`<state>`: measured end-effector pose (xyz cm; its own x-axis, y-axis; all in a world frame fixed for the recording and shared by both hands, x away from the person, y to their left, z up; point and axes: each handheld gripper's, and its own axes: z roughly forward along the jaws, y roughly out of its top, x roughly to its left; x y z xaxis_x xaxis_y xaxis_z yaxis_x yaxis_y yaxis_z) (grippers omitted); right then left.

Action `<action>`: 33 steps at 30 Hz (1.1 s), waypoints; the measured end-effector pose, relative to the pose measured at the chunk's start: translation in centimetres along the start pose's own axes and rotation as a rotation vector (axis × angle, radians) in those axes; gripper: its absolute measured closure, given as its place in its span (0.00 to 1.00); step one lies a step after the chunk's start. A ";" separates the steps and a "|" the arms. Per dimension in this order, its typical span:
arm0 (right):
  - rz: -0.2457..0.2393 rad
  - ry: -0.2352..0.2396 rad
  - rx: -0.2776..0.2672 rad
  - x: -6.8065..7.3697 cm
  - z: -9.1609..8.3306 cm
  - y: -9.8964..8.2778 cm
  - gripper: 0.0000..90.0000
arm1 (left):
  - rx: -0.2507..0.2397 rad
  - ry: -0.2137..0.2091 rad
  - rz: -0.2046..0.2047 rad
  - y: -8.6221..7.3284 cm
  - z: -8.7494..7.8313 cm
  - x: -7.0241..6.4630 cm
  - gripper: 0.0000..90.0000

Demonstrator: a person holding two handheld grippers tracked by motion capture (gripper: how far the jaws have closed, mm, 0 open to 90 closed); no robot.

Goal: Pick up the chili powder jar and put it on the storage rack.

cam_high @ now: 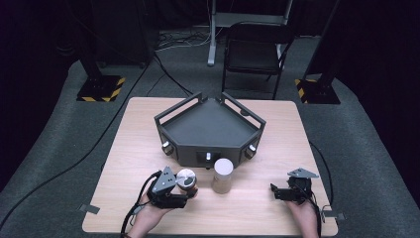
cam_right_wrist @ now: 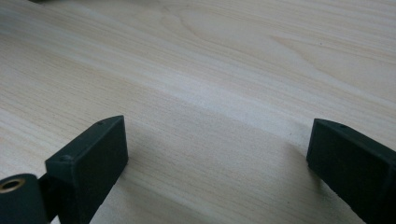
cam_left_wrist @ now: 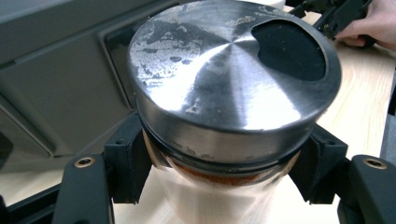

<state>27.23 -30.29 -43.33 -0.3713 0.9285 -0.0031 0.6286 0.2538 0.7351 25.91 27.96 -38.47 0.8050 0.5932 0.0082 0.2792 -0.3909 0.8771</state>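
A small clear jar [cam_left_wrist: 224, 196] with a brushed steel lid [cam_left_wrist: 233, 88] stands upright between the jaws of my left gripper [cam_left_wrist: 224, 172], which is shut on the jar just under the lid. Something orange-brown shows inside, below the lid's rim. From above, the jar's lid [cam_high: 186, 178] sits at the tip of the left gripper [cam_high: 188, 192], near the table's front left. A beige cylinder [cam_high: 223, 174] stands upright just to its right, apart from it. At the front right my right gripper [cam_high: 274, 191] rests low over bare wood, open [cam_right_wrist: 219, 154] with nothing between its fingers.
A dark angular tray [cam_high: 208, 130] with railings and knobs on its front faces fills the table's middle, right behind the jar and cylinder. The wooden table [cam_high: 257, 208] has bare room along the front. A black chair [cam_high: 255, 52] stands on the floor beyond.
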 end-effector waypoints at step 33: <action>-0.001 0.001 0.000 0.0 0.0 0.0 0.05 | -0.035 0.099 -0.022 6.5 0.0 2.4 0.35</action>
<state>27.24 -30.29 -43.33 -0.3723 0.9281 -0.0031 0.6286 0.2546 0.7348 29.63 26.85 -32.79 0.7427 0.6687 0.0351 0.2758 -0.3533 0.8939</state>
